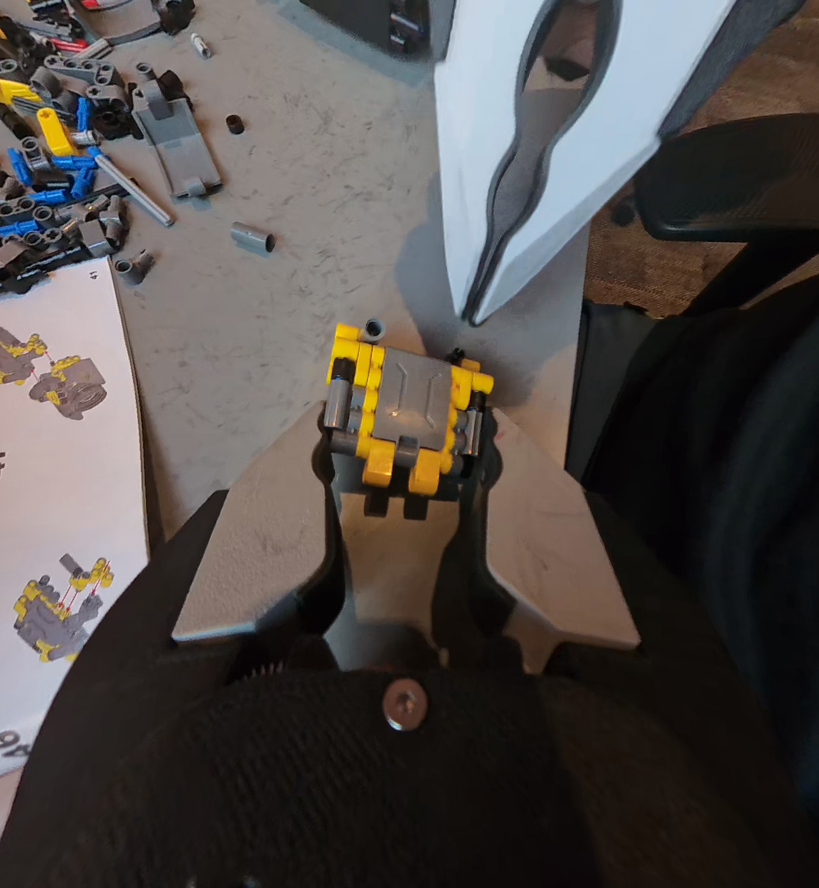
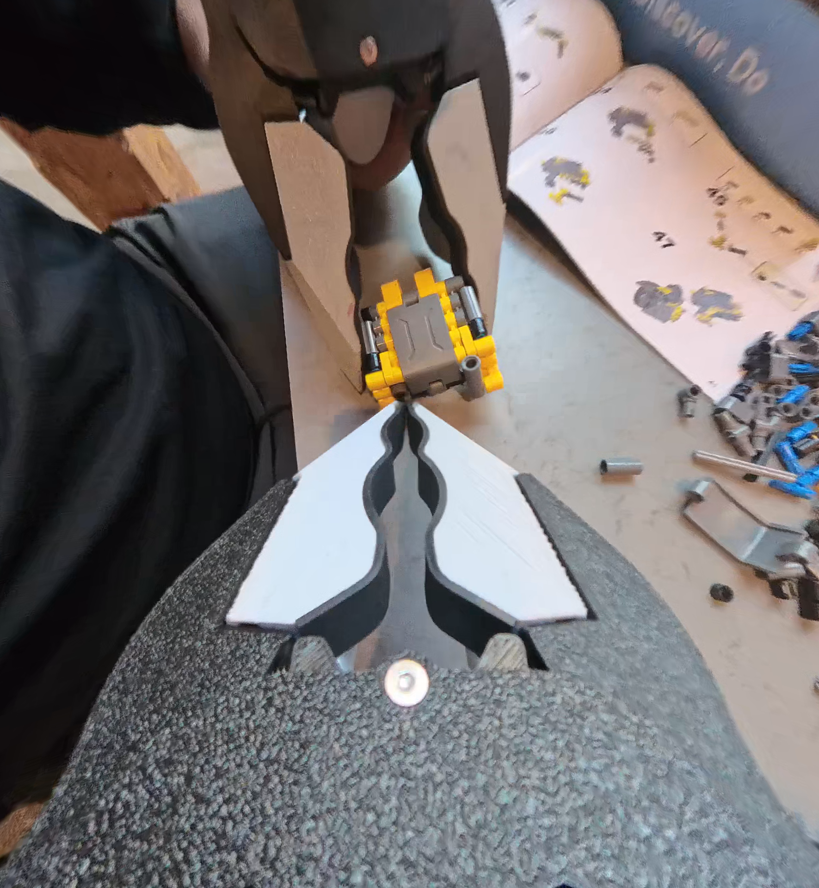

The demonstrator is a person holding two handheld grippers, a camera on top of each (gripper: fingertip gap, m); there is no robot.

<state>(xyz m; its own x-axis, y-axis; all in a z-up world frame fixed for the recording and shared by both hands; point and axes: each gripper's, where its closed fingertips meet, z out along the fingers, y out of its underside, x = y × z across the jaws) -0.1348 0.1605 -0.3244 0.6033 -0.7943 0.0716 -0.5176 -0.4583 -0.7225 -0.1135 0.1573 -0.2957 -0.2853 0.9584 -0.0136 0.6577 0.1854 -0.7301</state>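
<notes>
L gripper (image 1: 400, 423), frame centre, is clamped on a yellow-and-grey brick assembly (image 1: 405, 408), w/ a grey panel on top, held above the grey table (image 1: 301, 168). R gripper (image 2: 405, 406) has its white fingers pinched together w/ nothing between; tips sit just beside the assembly's near end, contact unclear. In the left wrist view it comes in from upper right. Loose brick pile (image 1: 37, 158) upper left, a grey tube piece (image 1: 252, 237) near it. Open instruction booklet (image 1: 47, 480) at left edge.
</notes>
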